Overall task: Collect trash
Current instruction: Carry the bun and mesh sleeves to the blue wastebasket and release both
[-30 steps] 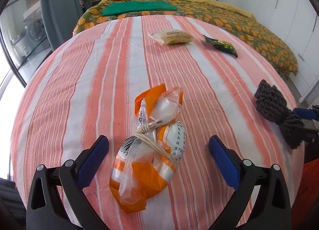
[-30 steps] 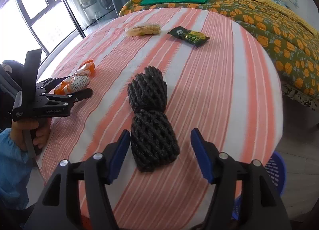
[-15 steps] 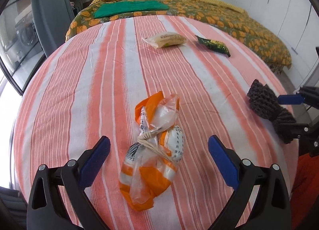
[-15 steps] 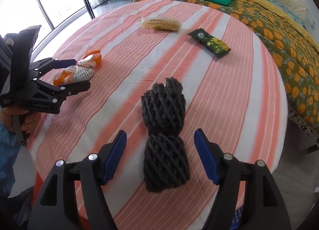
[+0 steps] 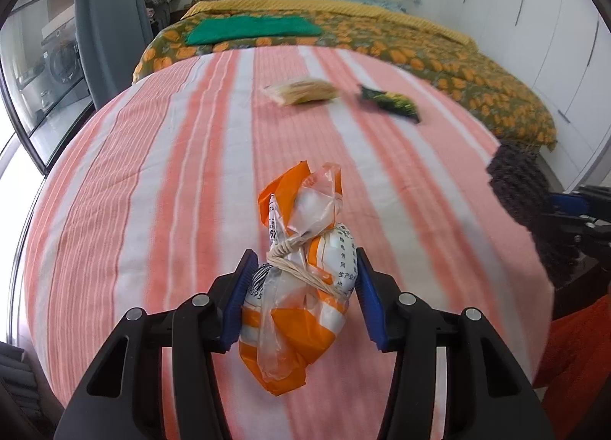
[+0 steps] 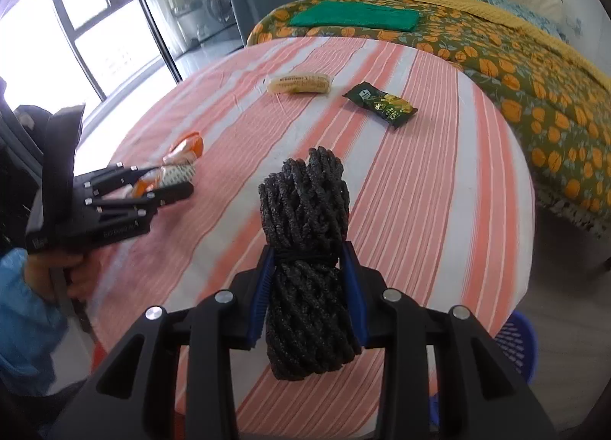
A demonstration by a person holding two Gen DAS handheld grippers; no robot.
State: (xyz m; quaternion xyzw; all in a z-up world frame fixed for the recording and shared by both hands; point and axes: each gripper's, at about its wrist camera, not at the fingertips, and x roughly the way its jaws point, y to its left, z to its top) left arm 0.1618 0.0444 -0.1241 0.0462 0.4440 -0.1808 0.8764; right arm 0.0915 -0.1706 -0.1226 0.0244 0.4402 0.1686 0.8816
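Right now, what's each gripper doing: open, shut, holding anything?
Left gripper: jaws have just been closing, pads now pressed on the orange and clear plastic bag.
Right gripper: shut on the black mesh bundle.

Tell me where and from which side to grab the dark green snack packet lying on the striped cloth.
Take the dark green snack packet across its narrow middle, coming down from above with one finger on each long edge. It lies flat on the striped cloth and apart from the pale wrapped snack, so both long sides look free. It is thin, so the fingers would probably need to reach right down to the cloth.
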